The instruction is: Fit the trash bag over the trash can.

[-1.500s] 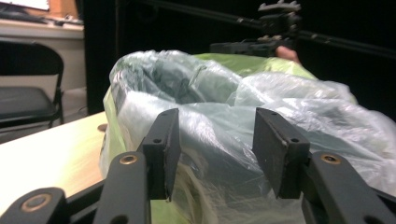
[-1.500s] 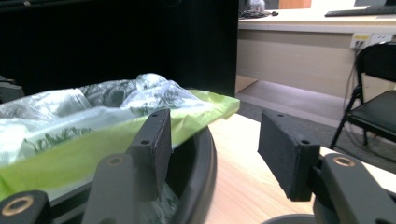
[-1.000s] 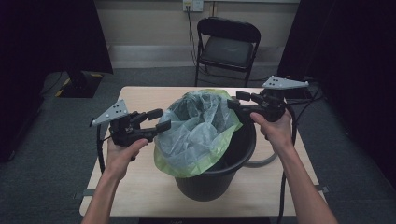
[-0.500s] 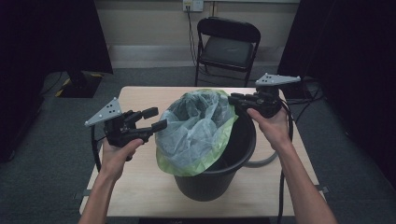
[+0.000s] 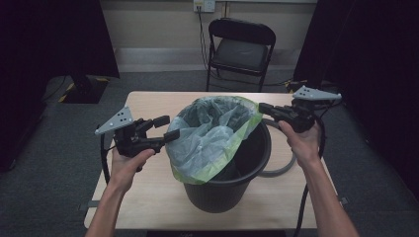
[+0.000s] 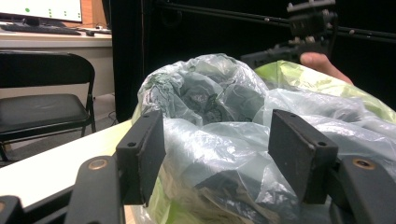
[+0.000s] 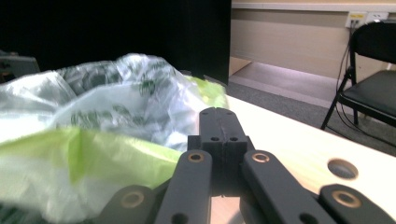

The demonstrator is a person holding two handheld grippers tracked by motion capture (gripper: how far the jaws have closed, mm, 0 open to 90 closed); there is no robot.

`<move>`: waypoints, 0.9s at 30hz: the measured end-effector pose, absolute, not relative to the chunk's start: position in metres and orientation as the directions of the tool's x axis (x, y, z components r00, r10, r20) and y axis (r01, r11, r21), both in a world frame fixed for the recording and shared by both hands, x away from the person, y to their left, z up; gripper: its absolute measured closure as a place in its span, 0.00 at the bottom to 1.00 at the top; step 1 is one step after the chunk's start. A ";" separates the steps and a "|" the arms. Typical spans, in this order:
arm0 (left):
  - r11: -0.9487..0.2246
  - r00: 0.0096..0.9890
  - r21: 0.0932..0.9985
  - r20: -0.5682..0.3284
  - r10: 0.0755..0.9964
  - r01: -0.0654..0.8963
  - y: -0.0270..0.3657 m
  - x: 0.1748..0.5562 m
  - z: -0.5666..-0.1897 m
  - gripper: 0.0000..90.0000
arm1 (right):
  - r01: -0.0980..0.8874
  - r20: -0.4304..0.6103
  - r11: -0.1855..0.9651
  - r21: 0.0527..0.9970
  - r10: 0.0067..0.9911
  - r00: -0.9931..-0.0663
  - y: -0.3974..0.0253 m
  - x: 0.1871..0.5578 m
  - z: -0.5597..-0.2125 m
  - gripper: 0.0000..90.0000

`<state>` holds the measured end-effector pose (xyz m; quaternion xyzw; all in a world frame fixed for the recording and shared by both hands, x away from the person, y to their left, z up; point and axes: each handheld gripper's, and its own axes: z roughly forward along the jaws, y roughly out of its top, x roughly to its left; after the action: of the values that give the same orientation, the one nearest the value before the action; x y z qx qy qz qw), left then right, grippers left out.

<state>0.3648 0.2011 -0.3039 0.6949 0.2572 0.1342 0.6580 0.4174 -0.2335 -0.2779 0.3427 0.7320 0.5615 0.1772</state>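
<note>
A black bucket (image 5: 232, 187) stands in the middle of the wooden table (image 5: 148, 197). A translucent bag (image 5: 212, 133) with a green rim sits in it, bunched up above the bucket's mouth. My left gripper (image 5: 168, 128) is open at the bag's left side, its lower jaw against the plastic. In the left gripper view the open left gripper (image 6: 217, 158) frames the crumpled bag (image 6: 210, 93). My right gripper (image 5: 263, 107) is shut just beyond the bag's right corner. In the right gripper view the shut right gripper (image 7: 223, 121) has nothing visible between its jaws, and the bag (image 7: 116, 102) lies to its left.
A black folding chair (image 5: 240, 49) stands behind the table's far edge. A grey loop of cable (image 5: 281, 168) lies on the table right of the bucket. Dark curtains hang on both sides. The table top (image 7: 289, 140) has a round hole (image 7: 342, 168).
My right gripper has drawn back to the right, from over the bag's rim to just past its corner. The left hand has shifted slightly, with its gripper still at the bag's left side.
</note>
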 end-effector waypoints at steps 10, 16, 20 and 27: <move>0.016 0.821 0.983 -0.163 0.548 0.185 0.200 0.373 -0.303 0.44 | 0.369 0.170 0.147 0.918 0.695 -0.699 -0.242 0.411 -0.329 1.00; -0.025 0.830 0.983 -0.138 0.541 0.180 0.198 0.365 -0.304 0.47 | 0.324 0.159 0.104 0.940 0.707 -0.689 -0.244 0.414 -0.321 0.88; -0.044 0.831 0.983 -0.128 0.541 0.180 0.200 0.359 -0.305 0.47 | 0.299 0.142 0.088 0.950 0.733 -0.666 -0.246 0.413 -0.307 0.79; -0.002 0.860 0.985 -0.151 0.488 0.174 0.212 0.352 -0.303 0.56 | 0.250 0.123 0.071 0.966 0.722 -0.681 -0.246 0.404 -0.285 0.71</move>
<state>0.3521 0.2123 -0.3028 0.6979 0.2368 0.1179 0.6655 0.4040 -0.2455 -0.2851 0.3452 0.7038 0.5876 0.2006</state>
